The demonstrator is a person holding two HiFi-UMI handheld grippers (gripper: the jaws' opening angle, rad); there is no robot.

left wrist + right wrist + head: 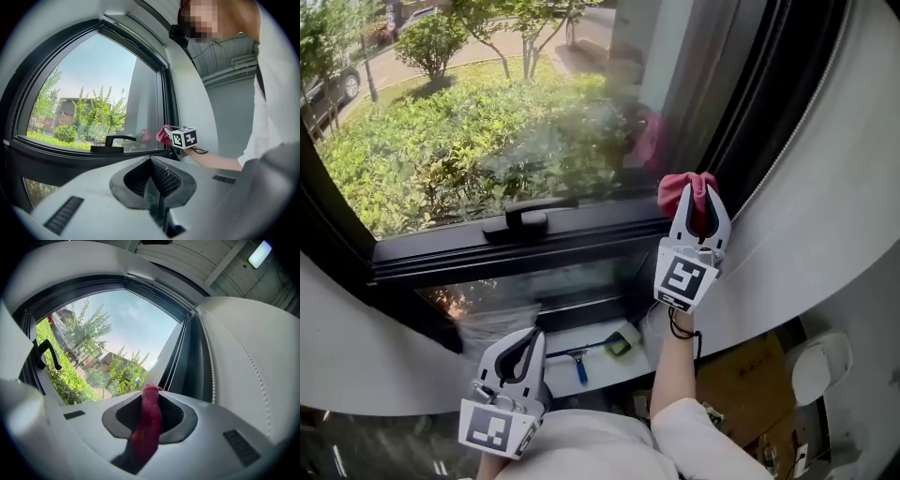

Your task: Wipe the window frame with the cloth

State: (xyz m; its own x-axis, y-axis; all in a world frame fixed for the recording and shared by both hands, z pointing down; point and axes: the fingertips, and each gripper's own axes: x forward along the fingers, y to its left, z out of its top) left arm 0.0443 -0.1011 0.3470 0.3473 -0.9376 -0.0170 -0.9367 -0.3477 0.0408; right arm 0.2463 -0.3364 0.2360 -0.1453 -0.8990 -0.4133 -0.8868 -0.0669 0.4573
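Presently in hand: the wiping step itself, as I judge it. My cloth (682,190) is up at the window frame (487,251), though I cannot tell whether a stroke is under way.
Right tongs (698,187): closed on the red cloth. A fold is pinched between the jaws and a bunch stands out past the tips. My right gripper view shows the strip running down through the jaw gap.
Cloth position: the lower right corner of the window, where the dark horizontal rail meets the upright frame member (750,131). It is either touching the rail or just short of it; I cannot tell which.
Left tongs (528,339): jaws drawn together with nothing between them, held low beneath the rail and well apart from the cloth.
Window handle (528,218): a black lever lying along the rail, left of the cloth and apart from it.
Pane (487,122): a faint pink reflection of the cloth shows just beside the real one.
Blue-handled tool (580,366): lies below the rail, with neither tongs on it.
Next move, my judgement: press the bunch flat to the rail and draw it leftward along the top face. The pinch must stay firm so the cloth does not drag out, and the stroke must lift over or work round the handle.
Remaining: most of the rail and the upright, as far as these views let me judge.
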